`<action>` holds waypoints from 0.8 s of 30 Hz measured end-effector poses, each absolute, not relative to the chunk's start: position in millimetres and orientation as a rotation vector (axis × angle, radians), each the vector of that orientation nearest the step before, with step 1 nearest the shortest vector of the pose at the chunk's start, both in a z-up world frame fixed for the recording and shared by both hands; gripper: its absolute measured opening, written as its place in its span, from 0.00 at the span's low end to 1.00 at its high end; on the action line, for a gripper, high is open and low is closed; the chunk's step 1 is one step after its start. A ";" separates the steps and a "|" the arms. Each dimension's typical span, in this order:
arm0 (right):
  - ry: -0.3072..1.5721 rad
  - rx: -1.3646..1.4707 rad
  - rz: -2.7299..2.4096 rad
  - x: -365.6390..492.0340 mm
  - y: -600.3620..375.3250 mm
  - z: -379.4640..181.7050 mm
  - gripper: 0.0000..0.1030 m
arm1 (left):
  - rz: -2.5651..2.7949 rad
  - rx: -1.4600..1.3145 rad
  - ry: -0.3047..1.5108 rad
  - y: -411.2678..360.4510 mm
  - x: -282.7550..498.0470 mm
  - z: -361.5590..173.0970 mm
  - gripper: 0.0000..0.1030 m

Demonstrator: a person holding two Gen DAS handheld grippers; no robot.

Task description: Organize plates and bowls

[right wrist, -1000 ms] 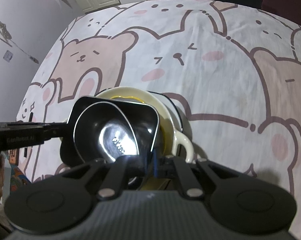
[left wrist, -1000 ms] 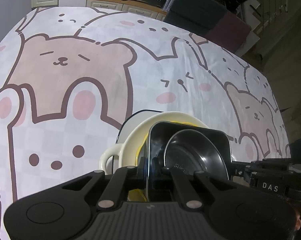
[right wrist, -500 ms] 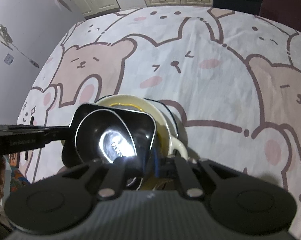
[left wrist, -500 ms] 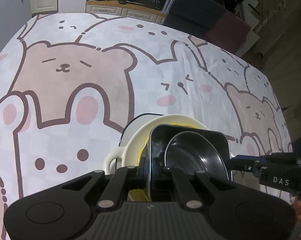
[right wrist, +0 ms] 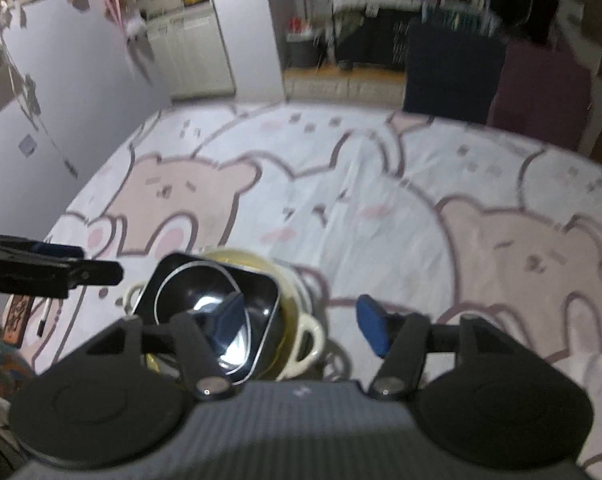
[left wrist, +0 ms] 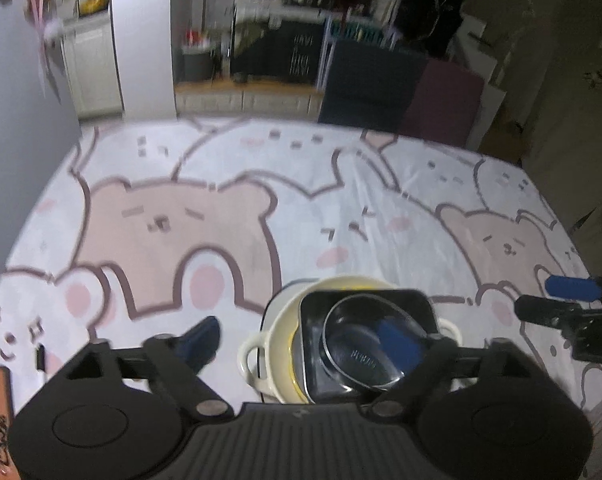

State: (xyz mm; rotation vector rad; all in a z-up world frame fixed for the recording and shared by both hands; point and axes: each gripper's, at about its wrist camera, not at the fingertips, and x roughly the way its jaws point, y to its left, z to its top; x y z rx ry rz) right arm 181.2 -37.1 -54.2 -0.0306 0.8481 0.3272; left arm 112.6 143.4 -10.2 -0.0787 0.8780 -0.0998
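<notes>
The left gripper (left wrist: 301, 344) stood wide, its jaws still spreading, with one blue-padded finger (left wrist: 200, 342) over bare cloth to the left of the stacked dishes and the other (left wrist: 399, 342) above the stack's inner bowl; neither pad pressed on anything. The right gripper (right wrist: 301, 322) was likewise opening, one blue pad (right wrist: 229, 316) hanging over the shiny bowl and the other (right wrist: 371, 330) over the cloth to the right, holding nothing. Between and just below both sets of fingers sat the nested stack: a round metal bowl (left wrist: 367, 344) lay inside a black square dish (left wrist: 313, 376), tilted toward one corner, and that dish rested in a cream two-handled casserole (left wrist: 279, 340) whose yellow lining showed at the edge. A thin dark-rimmed plate seemed to lie under the casserole, though only a sliver showed. The whole stack stood on the near part of a table covered with a cartoon bear and rabbit tablecloth (left wrist: 229, 240), the rest of which lay bare. Each camera caught the other gripper's black arm at its margin, near the stack but apart from it. Beyond the far table edge were a dark blue chair back (left wrist: 373, 84), a maroon one (left wrist: 441, 100) beside it and white cabinets (right wrist: 189, 56), all blurred.
</notes>
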 end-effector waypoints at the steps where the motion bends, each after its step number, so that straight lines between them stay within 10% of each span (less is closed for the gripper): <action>1: 0.822 -0.029 0.319 173.6 -41.6 -48.7 0.72 | -0.099 -0.071 0.854 141.2 105.6 -4.1 0.92; 9: 0.656 0.010 0.286 116.3 -69.6 -15.9 0.99 | -0.080 -0.016 0.690 122.1 50.4 34.2 1.00; 24: 0.427 0.003 0.260 -22.7 -90.7 -7.4 1.00 | -0.001 0.009 0.510 95.0 -82.1 52.1 1.00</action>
